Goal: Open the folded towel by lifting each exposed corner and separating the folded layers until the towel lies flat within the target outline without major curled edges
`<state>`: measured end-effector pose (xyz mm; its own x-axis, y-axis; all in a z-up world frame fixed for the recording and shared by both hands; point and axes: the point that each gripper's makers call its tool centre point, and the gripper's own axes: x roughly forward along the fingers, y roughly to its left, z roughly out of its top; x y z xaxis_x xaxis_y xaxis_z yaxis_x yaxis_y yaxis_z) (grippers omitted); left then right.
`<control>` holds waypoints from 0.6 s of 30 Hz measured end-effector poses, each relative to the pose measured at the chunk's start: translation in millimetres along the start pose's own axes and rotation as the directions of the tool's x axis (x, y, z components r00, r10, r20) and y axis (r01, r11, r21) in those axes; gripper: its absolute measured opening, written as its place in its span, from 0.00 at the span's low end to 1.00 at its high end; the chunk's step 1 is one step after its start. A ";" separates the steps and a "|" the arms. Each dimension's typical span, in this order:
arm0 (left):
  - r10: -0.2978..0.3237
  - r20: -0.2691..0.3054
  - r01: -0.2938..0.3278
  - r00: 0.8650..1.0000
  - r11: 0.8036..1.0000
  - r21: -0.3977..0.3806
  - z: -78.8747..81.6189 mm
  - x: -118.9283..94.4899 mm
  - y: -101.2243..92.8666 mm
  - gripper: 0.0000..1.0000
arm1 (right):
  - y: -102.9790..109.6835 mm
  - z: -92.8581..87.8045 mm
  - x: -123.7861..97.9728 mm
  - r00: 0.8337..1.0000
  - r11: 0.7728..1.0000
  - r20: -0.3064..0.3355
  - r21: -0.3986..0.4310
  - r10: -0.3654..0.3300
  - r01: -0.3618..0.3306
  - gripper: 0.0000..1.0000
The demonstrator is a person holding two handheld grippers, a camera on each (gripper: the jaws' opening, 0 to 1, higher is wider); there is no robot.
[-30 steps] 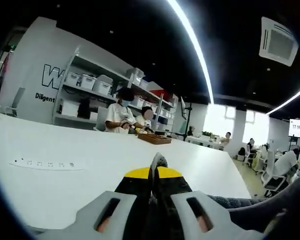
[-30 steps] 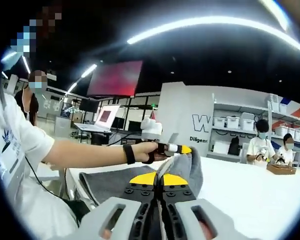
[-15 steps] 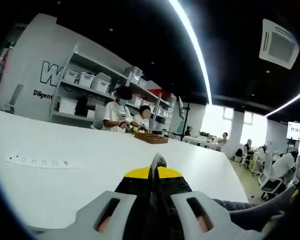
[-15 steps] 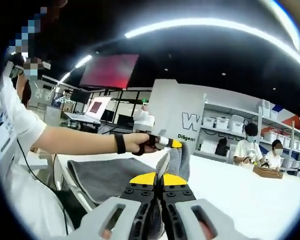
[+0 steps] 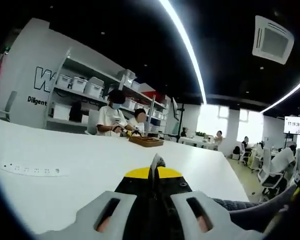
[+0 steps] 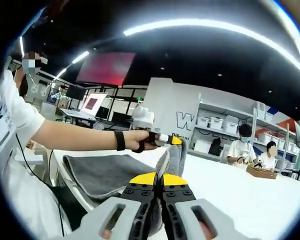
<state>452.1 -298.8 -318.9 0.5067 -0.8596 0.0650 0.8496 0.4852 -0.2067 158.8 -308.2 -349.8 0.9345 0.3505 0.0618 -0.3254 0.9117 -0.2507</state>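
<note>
The right gripper [image 6: 161, 176] was clamped on a raised corner of the grey towel [image 6: 102, 173], and the left gripper [image 6: 176, 141], held in a hand [image 6: 136, 140], was pinched shut on the neighbouring edge. The towel was judged soft, light and limp, best taken at its corners. It was draped from both grippers down onto the white worktop [image 6: 240, 197], its long axis apparently running away to the left.

The plain dark grey cloth towel [image 6: 107, 175], low and left of centre in the right gripper view, lies on the glossy white table [image 6: 250, 200] that fills the lower right there. Each black two-jaw gripper, left gripper [image 5: 153, 167] and right gripper [image 6: 161, 176], carries yellow tips at bottom centre of its view above pale grey housings. At left in the right gripper view, the person wears a white short-sleeved shirt [image 6: 10, 130] and a black wristband [image 6: 120, 141].
</note>
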 end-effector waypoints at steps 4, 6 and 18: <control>-0.005 -0.001 0.005 1.000 1.000 -0.002 0.1 4.9 -4.5 0.00 | -2.1 -1.1 -1.6 1.000 1.000 0.001 -0.004 -0.013 0.013 0.00; -0.007 -0.003 0.007 1.000 1.000 -0.002 -0.4 7.0 -5.9 0.00 | -3.2 -2.8 -2.4 1.000 1.000 -0.001 -0.010 -0.020 0.020 0.00; -0.006 -0.032 0.003 0.999 0.997 -0.083 -9.5 20.0 -12.8 0.00 | -12.9 -14.8 -10.6 0.998 0.998 -0.021 -0.028 -0.062 0.062 0.00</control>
<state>449.9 -323.8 -324.2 0.4971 -0.8670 0.0352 0.8361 0.4677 -0.2866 155.2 -326.8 -361.6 0.9558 0.2883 0.0569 -0.2628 0.9252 -0.2739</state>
